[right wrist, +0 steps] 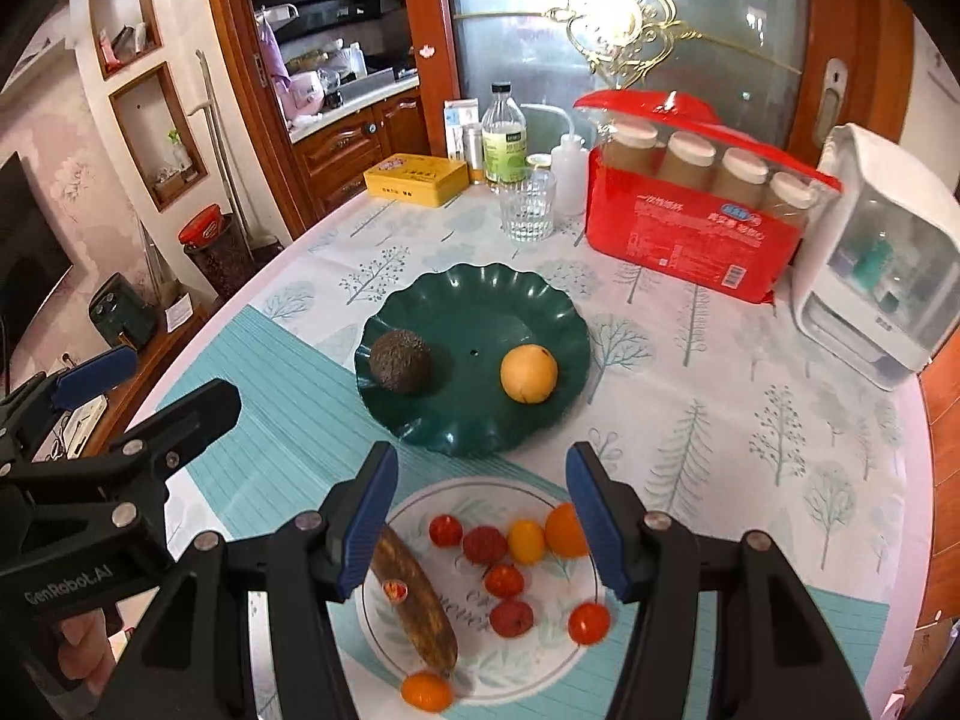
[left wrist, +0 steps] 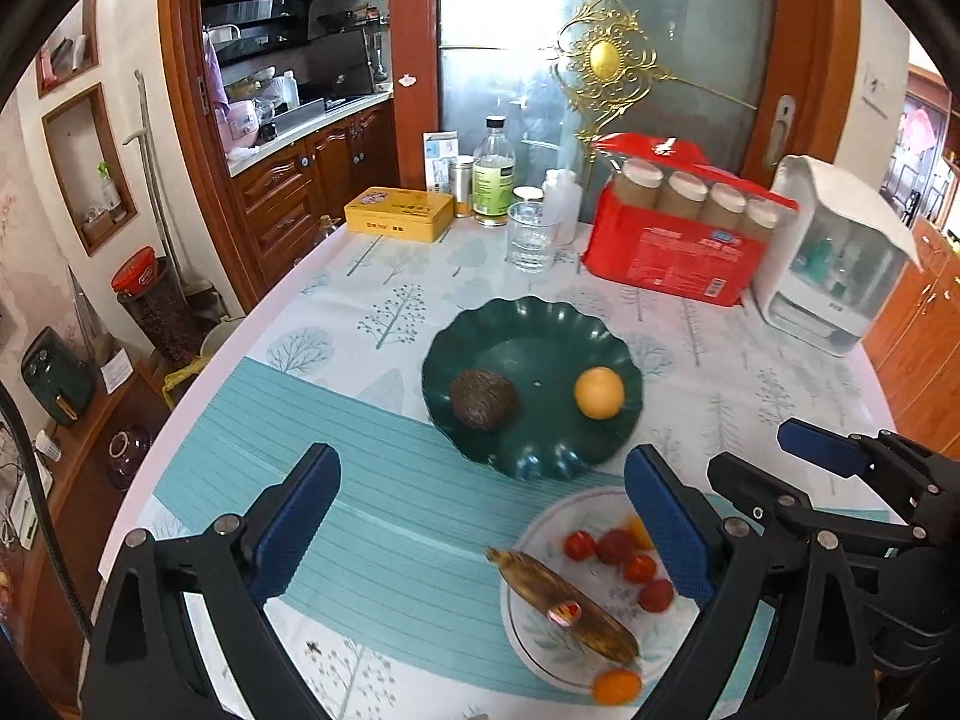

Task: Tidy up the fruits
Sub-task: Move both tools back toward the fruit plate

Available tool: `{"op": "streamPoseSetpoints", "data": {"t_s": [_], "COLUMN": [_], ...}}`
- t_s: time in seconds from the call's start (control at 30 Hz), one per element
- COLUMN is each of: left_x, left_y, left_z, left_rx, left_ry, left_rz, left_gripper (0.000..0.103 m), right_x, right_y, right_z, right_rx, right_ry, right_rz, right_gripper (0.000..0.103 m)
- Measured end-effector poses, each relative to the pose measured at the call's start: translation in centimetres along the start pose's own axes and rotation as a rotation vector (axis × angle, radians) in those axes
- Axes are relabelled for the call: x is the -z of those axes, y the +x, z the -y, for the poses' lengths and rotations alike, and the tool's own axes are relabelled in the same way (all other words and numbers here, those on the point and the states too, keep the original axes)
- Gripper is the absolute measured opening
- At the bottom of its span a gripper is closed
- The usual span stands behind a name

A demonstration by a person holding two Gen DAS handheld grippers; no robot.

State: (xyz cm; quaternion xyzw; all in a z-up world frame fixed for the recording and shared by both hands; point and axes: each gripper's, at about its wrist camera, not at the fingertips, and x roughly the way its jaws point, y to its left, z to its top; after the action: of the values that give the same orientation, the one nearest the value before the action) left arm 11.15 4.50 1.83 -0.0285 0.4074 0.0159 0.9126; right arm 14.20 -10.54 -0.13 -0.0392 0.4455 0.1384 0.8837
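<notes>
Two fruits, avocado point(right wrist: 399, 368) and orange point(right wrist: 528, 373), sit in the green dish point(right wrist: 480, 432).

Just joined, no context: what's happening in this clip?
A person holding two grippers is sorting fruit. Left gripper and right gripper both hover open and empty above the white plate, which carries a browned banana, cherry tomatoes and small orange fruits. The green plate beyond holds an avocado and an orange.

Yellow tin point(left wrist: 398, 213), glass bottle point(left wrist: 493, 175), drinking glass point(left wrist: 531, 236), red cup pack point(left wrist: 684, 234), white dispenser point(left wrist: 834, 264), tree-print tablecloth point(left wrist: 372, 312)
</notes>
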Motion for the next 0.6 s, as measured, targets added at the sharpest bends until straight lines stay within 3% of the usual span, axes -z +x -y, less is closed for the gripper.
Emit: {"op": "streamPoseSetpoints", "data": {"t_s": [0.27, 0.6], "left_x": [2.3, 5.3], "left_y": [-1.2, -0.6], "left_z": [1.1, 1.7], "left_rx": [0.031, 0.021], "left_ry": [0.010, 0.060], "left_rz": [-0.027, -0.070], "left_gripper": [0.095, 0.095], "right_x": [3.4, 7.7], "right_y": [-3.0, -3.6], "right_z": [0.7, 1.6], "right_rx": [0.008, 0.044], "right_ry": [0.015, 0.021], "right_rz": [0.023, -0.006], "right_gripper": [0.059, 0.059]}}
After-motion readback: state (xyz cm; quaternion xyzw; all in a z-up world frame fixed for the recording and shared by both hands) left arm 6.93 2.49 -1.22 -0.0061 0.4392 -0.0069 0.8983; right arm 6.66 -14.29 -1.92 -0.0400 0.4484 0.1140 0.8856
